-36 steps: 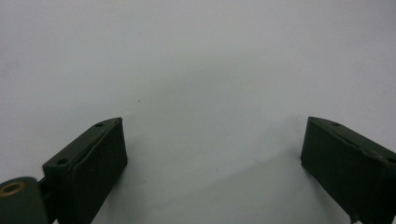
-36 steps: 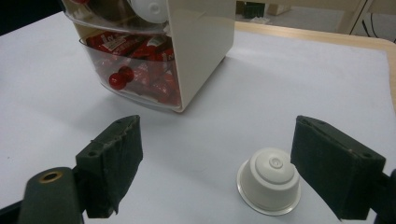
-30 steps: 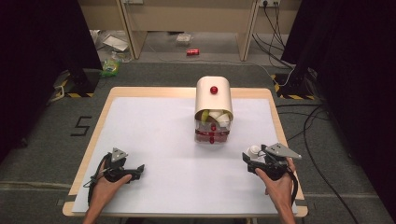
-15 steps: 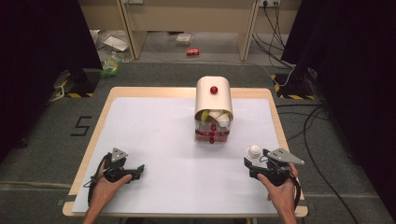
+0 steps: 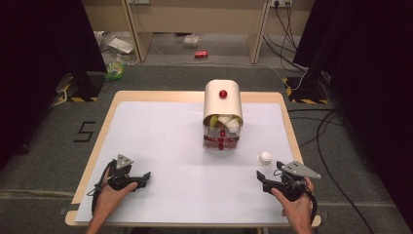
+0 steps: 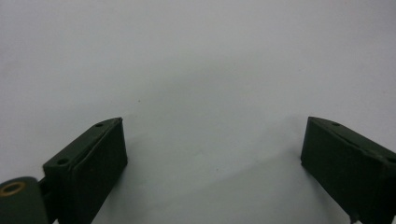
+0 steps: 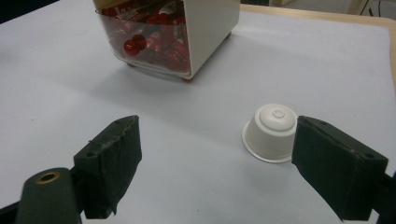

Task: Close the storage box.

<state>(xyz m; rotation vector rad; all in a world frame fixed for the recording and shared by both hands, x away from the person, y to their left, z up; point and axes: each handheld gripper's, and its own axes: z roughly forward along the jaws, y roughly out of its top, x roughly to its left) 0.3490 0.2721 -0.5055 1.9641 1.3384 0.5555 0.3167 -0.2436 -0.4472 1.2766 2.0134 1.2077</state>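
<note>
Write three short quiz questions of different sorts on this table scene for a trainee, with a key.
1. True or false: the right tool is shut on the small white plastic capsule cup.
2. Multiple choice: the capsule cup sits A) upside down on the white table surface, B) inside the cream rounded-top dispenser box, C) between the jaws of the left tool.
3. Fill in: the knob on top of the dispenser box is coloured ____.

Key: 1 false, its jaws stand open and the cup rests free on the table; 2 A; 3 red.
</note>
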